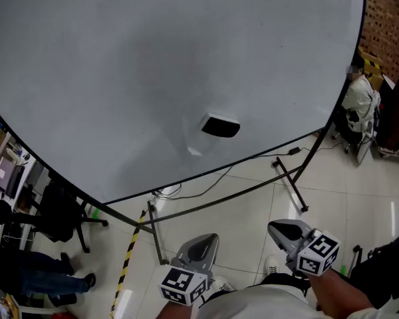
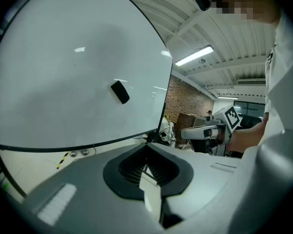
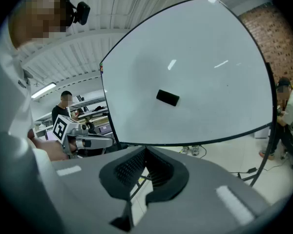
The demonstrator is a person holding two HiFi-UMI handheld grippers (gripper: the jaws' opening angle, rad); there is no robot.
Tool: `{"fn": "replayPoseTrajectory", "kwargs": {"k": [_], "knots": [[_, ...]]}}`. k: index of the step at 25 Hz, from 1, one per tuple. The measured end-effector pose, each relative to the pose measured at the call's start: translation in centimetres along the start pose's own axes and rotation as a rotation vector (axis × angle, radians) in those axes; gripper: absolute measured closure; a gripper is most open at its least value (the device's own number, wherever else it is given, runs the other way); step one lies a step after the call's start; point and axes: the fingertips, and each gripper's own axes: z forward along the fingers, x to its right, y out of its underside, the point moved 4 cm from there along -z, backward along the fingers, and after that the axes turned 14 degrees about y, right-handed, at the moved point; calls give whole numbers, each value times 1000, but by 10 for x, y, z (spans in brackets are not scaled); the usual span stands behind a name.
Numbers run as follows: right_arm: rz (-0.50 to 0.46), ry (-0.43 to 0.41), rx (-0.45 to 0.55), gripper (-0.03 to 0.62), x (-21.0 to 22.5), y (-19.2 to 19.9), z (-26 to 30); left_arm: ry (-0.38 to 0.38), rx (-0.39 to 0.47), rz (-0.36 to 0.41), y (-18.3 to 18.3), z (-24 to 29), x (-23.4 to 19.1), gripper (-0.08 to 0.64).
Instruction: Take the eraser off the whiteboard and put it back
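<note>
We stand before a large whiteboard (image 1: 153, 78), a pair of tongs in each hand, both held low and short of its lower edge. The black eraser (image 1: 221, 126) clings to the board's face, slightly tilted, in the lower middle part of the white field and well above the black frame. Neither pair touches it.

The left tongs (image 1: 207, 239) are drawn together at the tips with nothing between them; their own view shows only a sliver of pale floor (image 1: 253, 198) through the gap behind the tips. The right tongs (image 1: 279, 230) are likewise pressed together and empty. Both point toward the whiteboard and a little downward, side by side and apart from each other.

Under the whiteboard, the black legs of its stand (image 1: 289, 178) spread across the tiles, and a dark cable (image 1: 206, 186) trails just below the frame. Yellow-and-black striped tape (image 1: 128, 258) runs along the floor beneath the board's lower left edge. Past the whiteboard's right edge a seated person (image 1: 359, 98) in light clothing faces away, near a brick wall (image 1: 389, 18). A black office chair (image 1: 60, 214) stands beyond the board's left edge.
</note>
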Motion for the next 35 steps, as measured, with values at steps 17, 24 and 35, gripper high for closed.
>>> {"fn": "replayPoseTrajectory", "kwargs": {"k": [17, 24, 35], "knots": [[-112, -139, 19, 591, 23, -52, 70, -72, 65, 65, -53, 44, -52, 548], [-195, -301, 16, 591, 62, -91, 123, -235, 75, 68, -87, 82, -82, 548], [-240, -383, 10, 591, 91, -98, 139, -344, 83, 62, -94, 97, -93, 548]]}}
